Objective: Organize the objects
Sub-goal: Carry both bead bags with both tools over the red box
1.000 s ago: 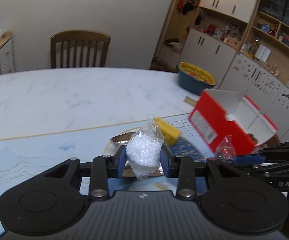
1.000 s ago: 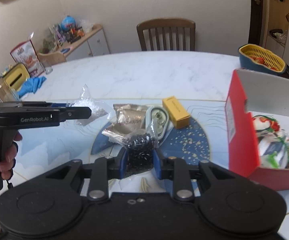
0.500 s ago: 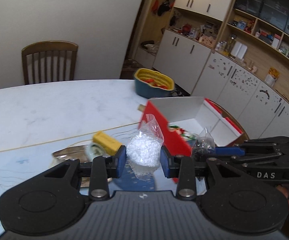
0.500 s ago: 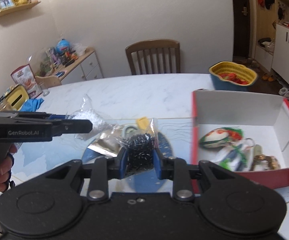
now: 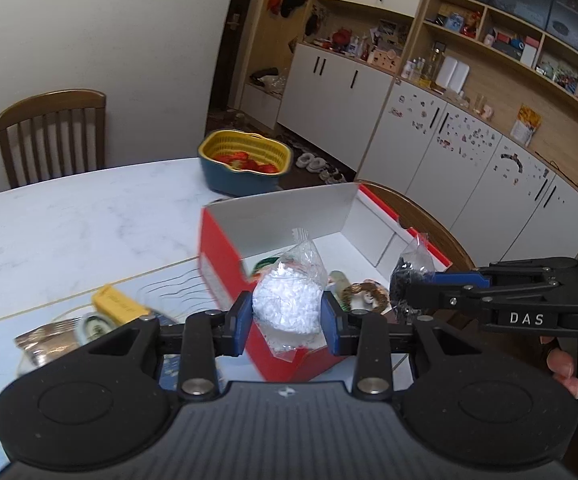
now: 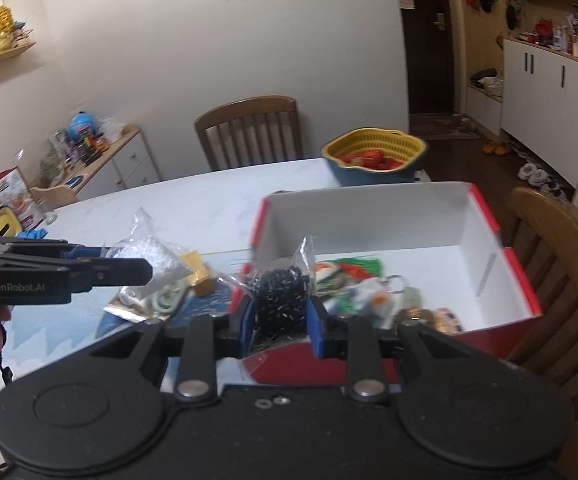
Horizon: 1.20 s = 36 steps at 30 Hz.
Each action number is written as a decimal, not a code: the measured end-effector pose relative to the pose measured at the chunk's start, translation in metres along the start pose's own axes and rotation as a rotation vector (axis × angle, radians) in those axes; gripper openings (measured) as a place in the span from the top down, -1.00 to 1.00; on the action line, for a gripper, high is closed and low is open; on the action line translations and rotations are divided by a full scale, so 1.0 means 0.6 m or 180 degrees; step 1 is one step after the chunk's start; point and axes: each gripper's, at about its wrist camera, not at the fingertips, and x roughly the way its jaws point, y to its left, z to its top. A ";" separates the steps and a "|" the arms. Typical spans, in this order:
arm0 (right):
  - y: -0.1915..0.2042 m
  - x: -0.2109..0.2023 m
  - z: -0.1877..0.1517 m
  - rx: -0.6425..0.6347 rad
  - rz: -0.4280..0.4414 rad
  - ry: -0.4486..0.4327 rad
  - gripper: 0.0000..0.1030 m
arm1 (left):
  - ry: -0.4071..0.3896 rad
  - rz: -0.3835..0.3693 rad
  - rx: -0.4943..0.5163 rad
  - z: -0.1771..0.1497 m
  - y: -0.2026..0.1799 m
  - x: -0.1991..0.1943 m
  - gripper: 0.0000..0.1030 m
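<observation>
Left claw (image 5: 285,316): its blue pads pinch a small clear bag of white beads (image 5: 287,306), held in the air over the near left corner of the red box (image 5: 225,264).
Right claw (image 6: 279,316): pressed on a small clear bag of black beads (image 6: 279,294) — the bag hangs over the near wall of the same box.
Both claws together: in the left wrist view the right claw comes in from the right side, with its bag of black beads above the box contents; a hand (image 5: 569,360) grips its handle.
Red box: open, white inside, standing on the right part of the counter (image 5: 69,216). Inside lie several small colourful things (image 6: 363,288) in its near left part; I cannot tell what each one is.
Left on the counter: a small yellow box (image 5: 119,302), a silver foil packet (image 5: 47,338) and a round green-and-white thing (image 5: 97,326) lie close together — left of the red box.
Far side: a yellow basket in a blue bowl (image 6: 375,156) with red things in it stands at the far counter edge, and a wooden chair (image 6: 249,132) is behind the counter.
</observation>
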 end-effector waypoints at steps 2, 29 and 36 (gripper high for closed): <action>-0.023 -0.005 0.002 0.0023 -0.0035 -0.0014 0.50 | 0.0025 -0.0012 0.0023 0.006 -0.015 0.017 0.31; -0.196 0.116 0.050 -0.0035 -0.0311 0.0290 0.49 | 0.0574 0.0206 0.0004 0.098 -0.078 0.297 0.31; -0.209 0.170 0.044 -0.0132 -0.0353 0.0479 0.49 | 0.0731 0.0277 0.0039 0.105 -0.075 0.358 0.31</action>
